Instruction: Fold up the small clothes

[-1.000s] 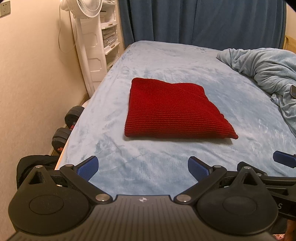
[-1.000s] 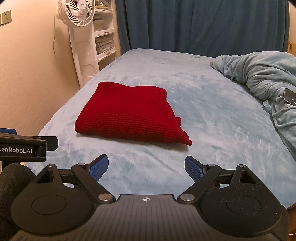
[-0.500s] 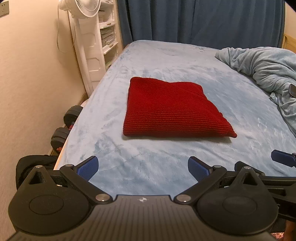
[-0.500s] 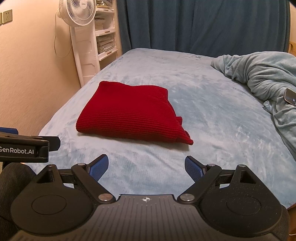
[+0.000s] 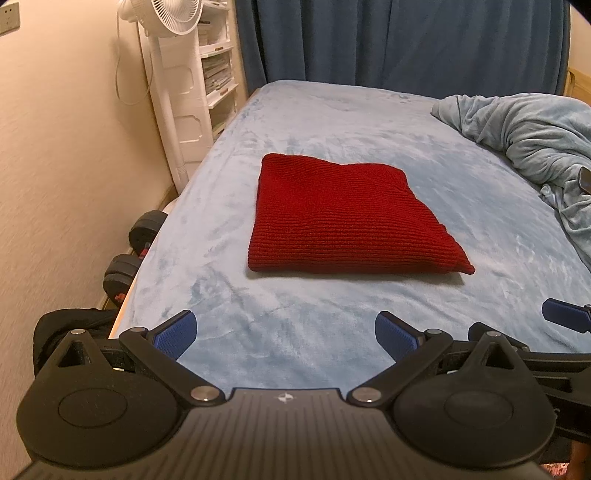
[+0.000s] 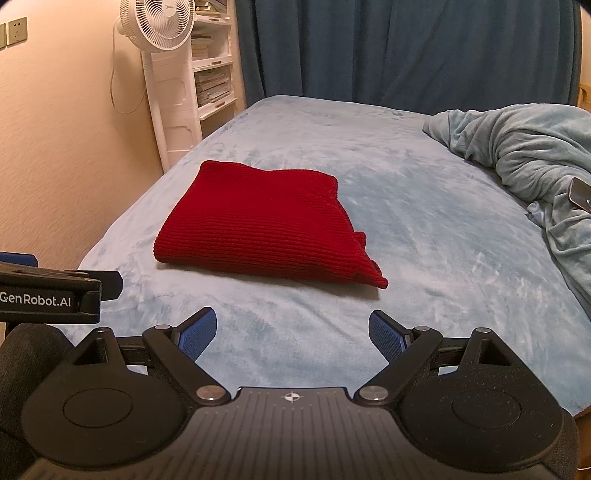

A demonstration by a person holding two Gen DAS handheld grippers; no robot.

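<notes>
One folded red sweater lies mid-frame on my bed. Two grippers, left and right, gape wide, empty, low in frame

We're in a bedroom, folks, a home one by every sign. Straight ahead of the gripper spreads a bed under a pale blue plush cover, a rumpled blue blanket heaped far right. Dark blue curtains hang closed beyond the far end. Off to the left, a white standing fan against a cream wall, a white shelf unit stacked with books behind it, and dumbbells down on the floor beside the bed.
</notes>
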